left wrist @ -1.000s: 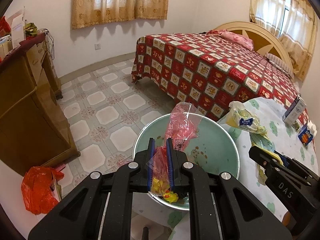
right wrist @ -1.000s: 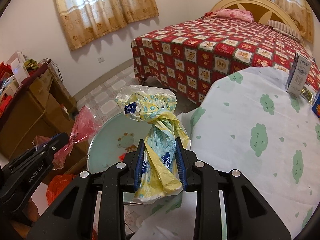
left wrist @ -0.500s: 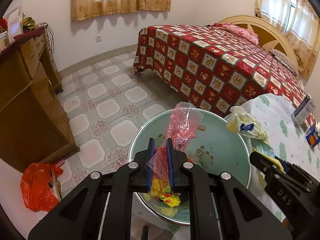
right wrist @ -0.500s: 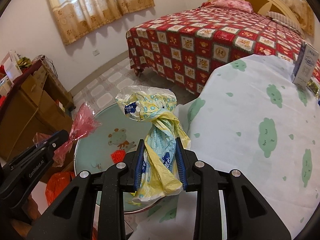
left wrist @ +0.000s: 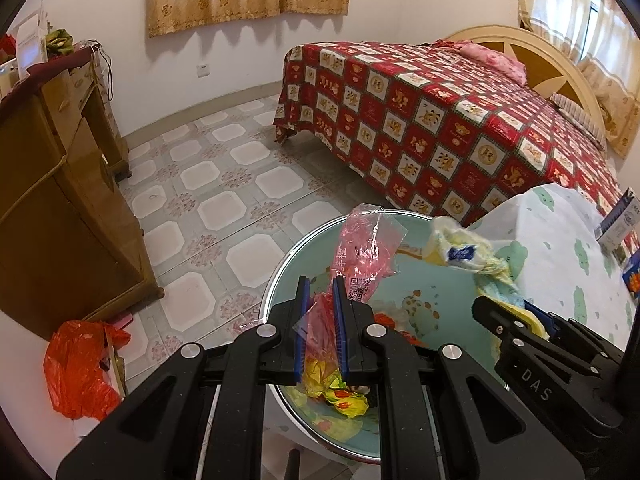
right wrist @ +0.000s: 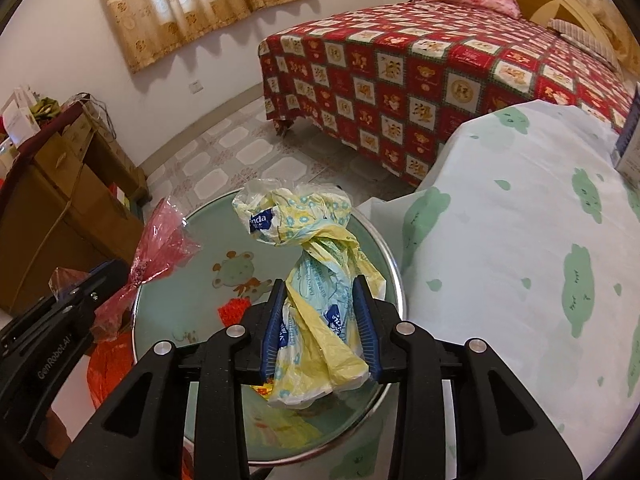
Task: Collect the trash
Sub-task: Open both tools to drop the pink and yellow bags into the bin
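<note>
My left gripper [left wrist: 320, 285] is shut on a crumpled pink plastic wrapper [left wrist: 366, 244], which sticks up over a round pale-green basin [left wrist: 280, 276] with a metal rim. Yellow and red wrappers [left wrist: 344, 396] lie in the basin below the left jaws. My right gripper [right wrist: 319, 285] holds a knotted yellow and blue plastic bag [right wrist: 296, 220] above the basin's right side [right wrist: 394, 264]. Its jaws are opening, and the bag still fills the gap and touches both pads. The pink wrapper [right wrist: 160, 240] appears at the left of the right wrist view.
A table under a white cloth with green clouds [right wrist: 520, 240] adjoins the basin on the right, with cartons [left wrist: 616, 224] at its far side. A bed with a red checked cover [left wrist: 440, 120] stands behind. A wooden cabinet [left wrist: 48, 200] and an orange bag [left wrist: 76, 368] are left.
Both grippers have sunk toward the basin, which now looks larger. The right jaws stand a little wider around the yellow bag. The left grip on the pink wrapper is unchanged.
</note>
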Available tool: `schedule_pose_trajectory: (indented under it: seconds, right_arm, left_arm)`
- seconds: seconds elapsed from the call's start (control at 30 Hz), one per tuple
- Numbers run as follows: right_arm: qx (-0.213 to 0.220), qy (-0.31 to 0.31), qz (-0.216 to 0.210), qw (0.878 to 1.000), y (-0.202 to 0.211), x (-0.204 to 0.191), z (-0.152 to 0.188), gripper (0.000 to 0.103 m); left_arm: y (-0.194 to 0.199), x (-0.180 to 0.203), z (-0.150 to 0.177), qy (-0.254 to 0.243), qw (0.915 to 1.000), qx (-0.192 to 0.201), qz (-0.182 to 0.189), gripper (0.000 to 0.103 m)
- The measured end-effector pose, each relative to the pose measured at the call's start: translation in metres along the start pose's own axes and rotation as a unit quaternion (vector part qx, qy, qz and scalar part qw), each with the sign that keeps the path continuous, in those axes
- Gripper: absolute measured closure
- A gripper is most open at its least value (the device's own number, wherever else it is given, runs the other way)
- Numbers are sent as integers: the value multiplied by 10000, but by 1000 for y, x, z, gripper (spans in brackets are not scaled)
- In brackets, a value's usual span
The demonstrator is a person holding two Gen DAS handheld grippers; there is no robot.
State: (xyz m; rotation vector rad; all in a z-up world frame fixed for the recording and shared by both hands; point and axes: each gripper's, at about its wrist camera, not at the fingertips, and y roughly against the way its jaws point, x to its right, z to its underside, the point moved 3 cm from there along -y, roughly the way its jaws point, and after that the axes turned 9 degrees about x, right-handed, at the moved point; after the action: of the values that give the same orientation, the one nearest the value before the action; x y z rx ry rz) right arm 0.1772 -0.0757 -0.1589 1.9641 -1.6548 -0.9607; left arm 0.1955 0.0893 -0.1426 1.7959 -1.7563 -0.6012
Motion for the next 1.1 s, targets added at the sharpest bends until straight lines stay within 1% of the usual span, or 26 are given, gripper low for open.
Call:
schedule_pose_trajectory:
  seconds: [0.13, 0.2, 0.3, 0.43, 0.57, 0.67, 0.83, 0.93, 0.97, 1.0, 1.03, 1.07, 1.1]
  right_arm:
    - [90, -28, -155, 9998, 1, 0, -2, 62]
    - [137, -9, -175, 9998, 3, -1, -2, 62]
    - [307, 24, -12, 9995, 11, 2, -4, 62]
    - [516, -82, 232, 9984, 25, 15, -5, 62]
    - [563, -243, 309, 9976, 34, 30, -7, 62]
    - [615, -370, 308, 9969, 41, 38, -9, 62]
    - [687, -480, 312, 9960, 51, 44, -10, 62]
    - [661, -498, 290, 9962, 54, 45, -9, 62]
    - [649, -507, 280, 9962, 55, 45, -9, 62]
    - [644, -519, 269, 9962, 55, 45, -10, 61]
    - [647, -530, 262, 9962, 56, 45, -11, 57]
    - [683, -562, 280, 9957, 59, 46, -11, 49]
    - [718, -576, 295, 9953, 61, 45, -11, 46]
  left_arm:
    - [-4, 3, 2, -14, 10000, -49, 11, 92]
    - [-5, 4, 2, -23, 10000, -64, 19, 92]
    - [-8, 7, 2, -51, 10000, -77, 22, 92]
    - [-15, 18, 5, -125, 9998, -133, 78, 92]
    - [-26, 31, 9, -197, 9994, -245, 109, 92]
    - [-32, 34, 10, -218, 9993, -307, 29, 91]
    - [-38, 36, 10, -267, 9988, -396, -70, 90]
    - [-37, 37, 10, -296, 9986, -414, -113, 88]
    - [-37, 38, 11, -327, 9984, -441, -128, 85]
    - [-36, 39, 11, -364, 9981, -458, -180, 74]
    - [-34, 38, 11, -371, 9981, -435, -230, 68]
    - [-31, 38, 11, -377, 9982, -391, -258, 60]
    - [-28, 38, 11, -394, 9982, -358, -266, 57]
